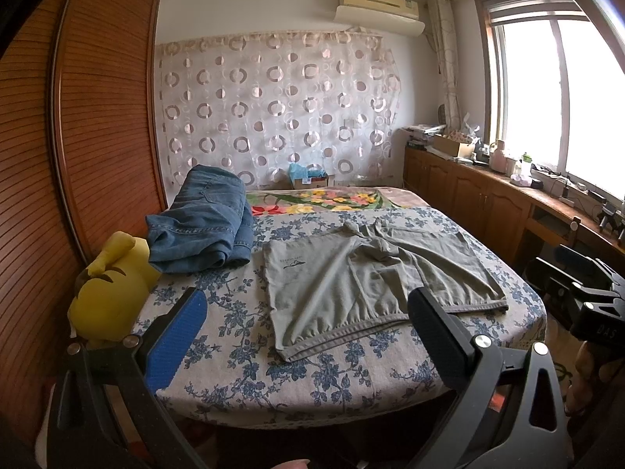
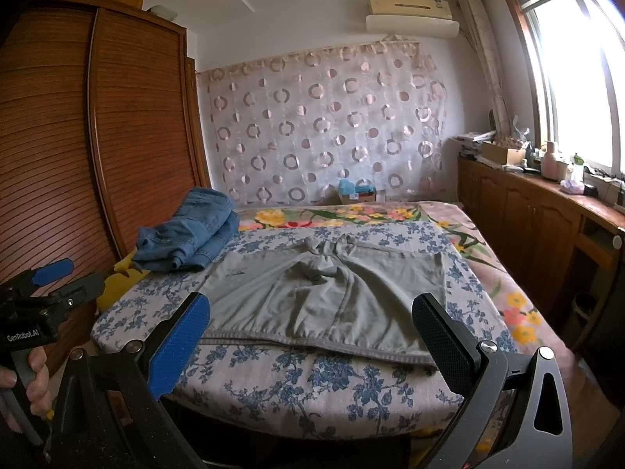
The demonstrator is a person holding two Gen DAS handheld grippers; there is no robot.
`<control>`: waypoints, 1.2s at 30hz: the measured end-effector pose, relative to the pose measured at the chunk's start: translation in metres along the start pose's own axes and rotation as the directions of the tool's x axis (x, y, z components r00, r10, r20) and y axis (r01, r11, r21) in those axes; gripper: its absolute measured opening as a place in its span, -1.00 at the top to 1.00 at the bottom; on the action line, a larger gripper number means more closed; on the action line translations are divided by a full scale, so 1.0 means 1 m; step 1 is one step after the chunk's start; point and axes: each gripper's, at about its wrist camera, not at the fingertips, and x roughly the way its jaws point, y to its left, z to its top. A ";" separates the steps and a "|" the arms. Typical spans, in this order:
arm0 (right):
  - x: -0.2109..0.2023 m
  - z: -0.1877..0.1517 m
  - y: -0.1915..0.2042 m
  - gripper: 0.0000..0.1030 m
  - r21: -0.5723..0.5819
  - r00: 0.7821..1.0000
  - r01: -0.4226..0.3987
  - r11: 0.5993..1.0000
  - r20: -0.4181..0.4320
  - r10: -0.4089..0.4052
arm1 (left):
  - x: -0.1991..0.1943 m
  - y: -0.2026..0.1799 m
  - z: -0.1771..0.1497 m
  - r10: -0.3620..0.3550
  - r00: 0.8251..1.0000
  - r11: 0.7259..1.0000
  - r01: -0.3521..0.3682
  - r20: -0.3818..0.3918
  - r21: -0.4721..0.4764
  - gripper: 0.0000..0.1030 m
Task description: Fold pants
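both tongs [image 1: 308, 336] [image 2: 312, 336] gape, partly hiding the grey pants' [image 1: 367, 281] waistband.

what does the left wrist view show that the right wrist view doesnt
Only the left wrist view shows the yellow plush toy whole, beside the bed's near left corner, and the right gripper at the frame's right edge. Only the right wrist view shows the left gripper and the hand holding it. Both show the grey pants spread flat, untouched, the folded jeans behind them, and both grippers open.
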 end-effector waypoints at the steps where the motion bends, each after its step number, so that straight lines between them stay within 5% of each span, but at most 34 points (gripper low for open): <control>1: 0.000 0.000 0.000 -1.00 0.000 1.000 0.000 1.000 0.000 0.000 | 0.000 0.000 0.000 0.000 1.000 1.000 0.000 0.000 0.000 -0.99; 36: 0.007 -0.004 -0.003 -1.00 0.003 1.000 0.003 1.000 -0.018 -0.003 | 0.014 -0.012 0.003 -0.024 0.999 1.000 0.024 -0.042 0.008 -0.99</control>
